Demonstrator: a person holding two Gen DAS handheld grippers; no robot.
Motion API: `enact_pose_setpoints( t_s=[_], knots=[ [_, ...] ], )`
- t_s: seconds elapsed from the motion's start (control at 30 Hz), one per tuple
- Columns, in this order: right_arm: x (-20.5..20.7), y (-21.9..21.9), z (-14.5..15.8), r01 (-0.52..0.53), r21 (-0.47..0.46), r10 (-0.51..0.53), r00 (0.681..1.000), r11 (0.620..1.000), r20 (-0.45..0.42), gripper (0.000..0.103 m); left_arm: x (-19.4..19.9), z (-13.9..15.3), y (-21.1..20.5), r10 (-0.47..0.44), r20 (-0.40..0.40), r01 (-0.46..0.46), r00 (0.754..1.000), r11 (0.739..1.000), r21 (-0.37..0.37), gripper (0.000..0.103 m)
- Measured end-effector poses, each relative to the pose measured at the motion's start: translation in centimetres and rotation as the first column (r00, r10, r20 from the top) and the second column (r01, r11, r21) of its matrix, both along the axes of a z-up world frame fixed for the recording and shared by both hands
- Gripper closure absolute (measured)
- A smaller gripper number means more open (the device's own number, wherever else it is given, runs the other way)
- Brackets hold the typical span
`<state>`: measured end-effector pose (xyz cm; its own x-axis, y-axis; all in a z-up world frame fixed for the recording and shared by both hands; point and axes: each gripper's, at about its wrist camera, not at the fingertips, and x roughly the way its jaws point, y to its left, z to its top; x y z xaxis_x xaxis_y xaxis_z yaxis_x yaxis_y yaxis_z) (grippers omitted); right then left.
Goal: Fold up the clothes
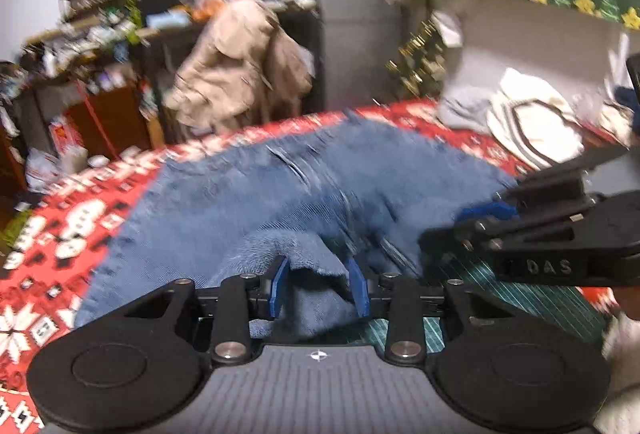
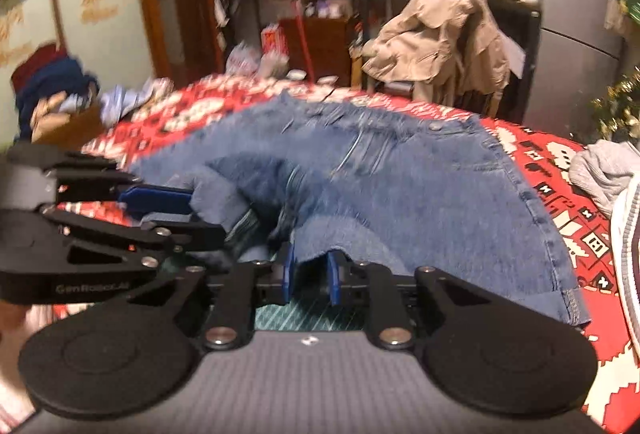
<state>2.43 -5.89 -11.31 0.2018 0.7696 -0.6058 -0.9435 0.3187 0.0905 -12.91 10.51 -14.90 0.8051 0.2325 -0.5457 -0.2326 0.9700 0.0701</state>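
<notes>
Two grippers — left gripper (image 1: 320, 288), right gripper (image 2: 311, 278) — each clamp one jeans (image 1: 248, 194) hem (blurred).

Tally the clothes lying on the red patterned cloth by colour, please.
Blue: 1, the jeans, pinched by the left gripper and right gripper.
Grey: 1, a crumpled garment.
White with dark stripes: 1, a top.
Total: 3.
</notes>
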Motion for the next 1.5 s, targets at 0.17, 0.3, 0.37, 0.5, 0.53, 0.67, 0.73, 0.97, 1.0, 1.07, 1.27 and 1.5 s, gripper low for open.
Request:
enact_pose_setpoints(
  t_s=[0.17,0.3,0.37,0.5,0.53,0.67,0.73,0.97,1.0,1.07,1.27,1.5],
  knots=[
    [-0.1,0.7,-0.9,-0.061,-0.063,0.06,0.998,0.996,-0.016,0.079,0.4,-1.5,-1.0,-0.061,-0.07,0.062,0.996,0.998,0.012,0.069],
    [-1.1,1.5,-1.9,-0.071,-0.093,0.071,0.997,0.993,0.003,0.083,0.4,-1.6,-1.1,-0.072,-0.076,0.072,0.994,0.997,-0.005,0.069],
    [-0.9,2.0,-2.2,-0.054,-0.103,0.055,0.998,0.993,0.005,0.099,0.4,-1.3,-0.8,-0.072,-0.073,0.07,0.995,0.997,-0.028,0.077],
    [-0.5,1.4,-1.0,-0.071,-0.077,0.07,0.997,0.994,-0.024,0.101,0.3,-0.7,-0.2,-0.07,-0.065,0.065,0.995,0.995,-0.075,0.093],
    [-0.6,1.1,-0.2,-0.088,-0.068,0.086,0.996,0.994,-0.027,0.101,0.0,-0.2,0.2,-0.076,-0.06,0.07,0.995,0.993,-0.1,0.093],
    [-0.8,-0.4,2.3,-0.134,-0.065,0.131,0.99,0.989,-0.053,0.101,-1.5,2.0,1.4,-0.122,-0.059,0.109,0.991,0.976,-0.187,0.094],
    [-0.7,-0.8,2.6,-0.143,-0.077,0.137,0.987,0.987,-0.081,0.102,-1.8,1.9,1.8,-0.156,-0.097,0.129,0.983,0.962,-0.24,0.094],
    [-1.6,-0.8,0.4,-0.166,-0.149,0.147,0.981,0.975,-0.128,0.1,-1.9,0.3,0.0,-0.188,-0.184,0.153,0.965,0.969,-0.193,0.092],
    [-1.7,-0.8,0.3,-0.164,-0.148,0.146,0.981,0.975,-0.13,0.099,-2.0,0.3,-0.7,-0.206,-0.18,0.174,0.962,0.969,-0.177,0.088],
    [-1.8,-1.0,0.1,-0.159,-0.146,0.14,0.981,0.976,-0.133,0.094,-2.2,0.5,-2.0,-0.225,-0.166,0.211,0.96,0.972,-0.1,0.084],
    [-1.4,-1.6,-0.1,-0.14,-0.096,0.121,0.977,0.986,-0.177,0.092,-1.5,-1.0,-3.5,-0.283,-0.2,0.286,0.938,0.958,-0.015,0.084],
    [-0.4,-0.5,-1.6,-0.113,-0.085,0.084,0.954,0.99,-0.288,0.086,-0.6,-2.6,-2.2,-0.248,-0.254,0.24,0.935,0.969,-0.062,0.084]
  ],
)
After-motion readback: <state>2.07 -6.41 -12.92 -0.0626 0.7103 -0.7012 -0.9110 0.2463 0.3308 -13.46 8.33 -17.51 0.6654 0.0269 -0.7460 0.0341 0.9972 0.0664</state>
